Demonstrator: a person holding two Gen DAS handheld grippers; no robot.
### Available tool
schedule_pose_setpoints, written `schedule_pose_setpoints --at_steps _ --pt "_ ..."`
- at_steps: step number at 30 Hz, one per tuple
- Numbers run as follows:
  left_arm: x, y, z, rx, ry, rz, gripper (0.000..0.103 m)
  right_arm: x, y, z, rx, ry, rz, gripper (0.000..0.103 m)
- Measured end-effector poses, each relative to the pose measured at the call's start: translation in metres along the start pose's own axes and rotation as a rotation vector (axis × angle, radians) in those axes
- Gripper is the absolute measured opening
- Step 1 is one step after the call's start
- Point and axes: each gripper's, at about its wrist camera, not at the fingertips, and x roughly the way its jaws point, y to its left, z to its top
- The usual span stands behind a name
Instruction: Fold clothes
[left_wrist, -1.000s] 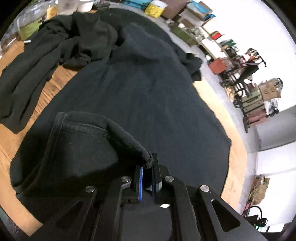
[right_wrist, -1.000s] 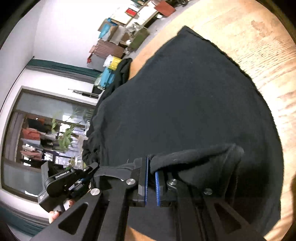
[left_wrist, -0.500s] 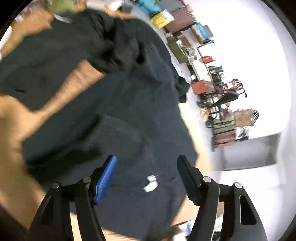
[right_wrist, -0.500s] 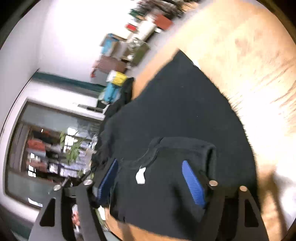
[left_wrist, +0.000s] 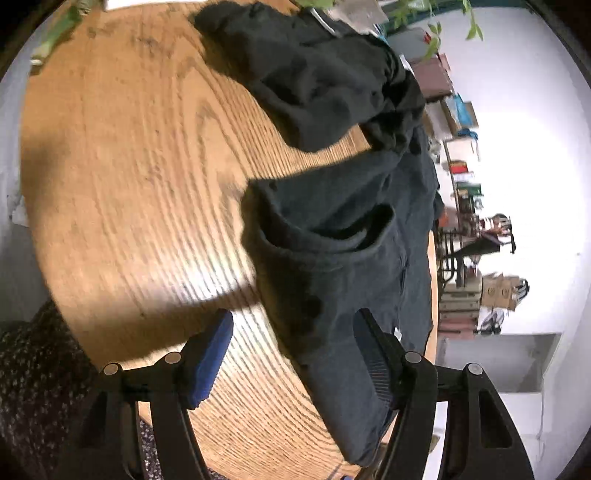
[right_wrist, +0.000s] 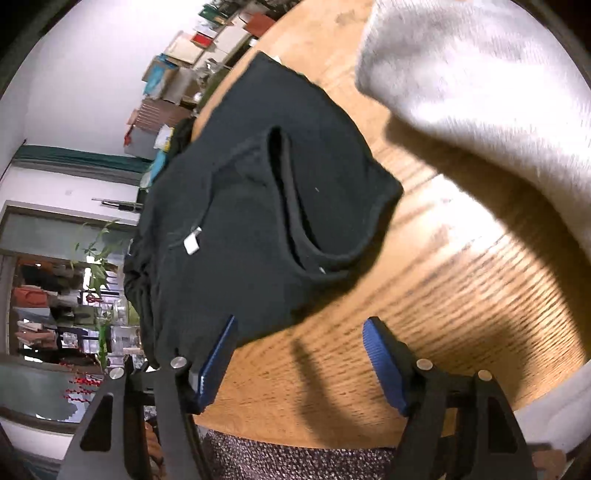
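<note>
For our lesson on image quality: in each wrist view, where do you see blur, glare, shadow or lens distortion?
Left wrist view: the wooden table has smeared grain, a glare patch and a curved fisheye edge; the dark shirt casts shadow.
Right wrist view: the white garment is blurred and overexposed; the grain is streaked.

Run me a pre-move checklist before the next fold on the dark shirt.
1. Left gripper open, holding nothing: ok.
2. Right gripper open, holding nothing: ok.
3. Dark shirt resting on the wooden table: ok.
4. Shirt flat: not ok, its collar end is folded over with ridges.
5. Black clothes pile off the shirt: cannot tell, they meet at the far end.
6. White garment apart from shirt: ok.
</note>
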Motion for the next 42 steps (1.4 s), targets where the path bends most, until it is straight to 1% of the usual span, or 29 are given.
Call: schedule_pose_setpoints --at_steps 3,4,7,9,11,13,14,15,16,17,18,19,20,22,23,25,29,32,34,36,38,42 --pt "0.007 -0.006 0.002 0.002 -0.011 0.002 0.068 0.0 0.0 0.007 -0.01 -0.03 -0.004 0.075" --pt "0.009 -0.007 0.003 0.003 -0.015 0.002 0.068 0.002 0.0 0.008 -0.014 -0.028 -0.009 0.074" --pt "0.016 -0.013 0.005 0.006 -0.026 0.004 0.068 0.006 0.006 0.01 -0.041 -0.023 -0.036 0.067" --pt "0.019 -0.023 0.006 0.042 -0.056 0.048 0.068 0.007 0.009 0.011 -0.071 -0.026 -0.059 0.067" --pt "0.022 -0.029 0.006 0.065 -0.076 0.079 0.066 0.011 0.015 0.012 -0.099 -0.03 -0.075 0.067" --pt "0.024 -0.034 0.005 0.088 -0.097 0.11 0.058 0.015 0.022 0.012 -0.128 -0.037 -0.094 0.066" --pt "0.026 -0.037 0.005 0.099 -0.107 0.125 0.056 0.017 0.026 0.012 -0.135 -0.048 -0.112 0.058" --pt "0.026 -0.039 0.005 0.11 -0.11 0.142 0.052 0.02 0.029 0.012 -0.142 -0.059 -0.132 0.053" --pt "0.027 -0.04 0.005 0.12 -0.114 0.159 0.043 0.022 0.03 0.013 -0.151 -0.07 -0.139 0.044" --pt "0.028 -0.04 0.007 0.128 -0.119 0.193 0.035 0.024 0.031 0.013 -0.167 -0.076 -0.148 0.034" --pt "0.029 -0.041 0.008 0.136 -0.125 0.227 0.021 0.026 0.031 0.014 -0.185 -0.08 -0.157 0.029" --pt "0.029 -0.039 0.011 0.131 -0.127 0.234 0.016 0.027 0.031 0.015 -0.203 -0.084 -0.17 0.018" --pt "0.028 -0.036 0.015 0.115 -0.124 0.224 0.014 0.025 0.026 0.016 -0.187 -0.082 -0.155 0.014" --pt "0.026 -0.033 0.018 0.095 -0.108 0.212 0.011 0.019 0.014 0.02 -0.131 -0.082 -0.101 0.012" --pt "0.023 -0.033 0.018 0.102 -0.109 0.21 0.01 0.015 0.008 0.022 -0.095 -0.086 -0.064 0.012" --pt "0.015 -0.036 0.015 0.124 -0.11 0.21 0.007 0.006 0.004 0.021 -0.078 -0.092 -0.033 0.012" --pt "-0.003 -0.035 0.009 0.159 -0.085 0.204 0.006 -0.011 0.012 0.011 -0.119 -0.1 -0.022 0.011" --pt "-0.015 -0.018 0.001 0.165 -0.028 0.211 0.006 -0.023 0.009 0.002 -0.129 -0.08 -0.014 0.011" --pt "-0.02 -0.005 -0.004 0.178 -0.001 0.233 0.006 -0.027 0.0 -0.009 -0.12 -0.049 -0.021 0.011" --pt "-0.027 0.007 -0.012 0.204 0.013 0.273 0.006 -0.03 -0.008 -0.023 -0.115 -0.011 -0.038 0.011" --pt "-0.036 0.017 -0.019 0.224 0.02 0.293 0.006 -0.033 -0.014 -0.039 -0.115 0.034 -0.066 0.011" --pt "-0.051 0.033 -0.028 0.235 0.055 0.314 0.006 -0.044 -0.028 -0.068 -0.105 0.105 -0.084 0.012"
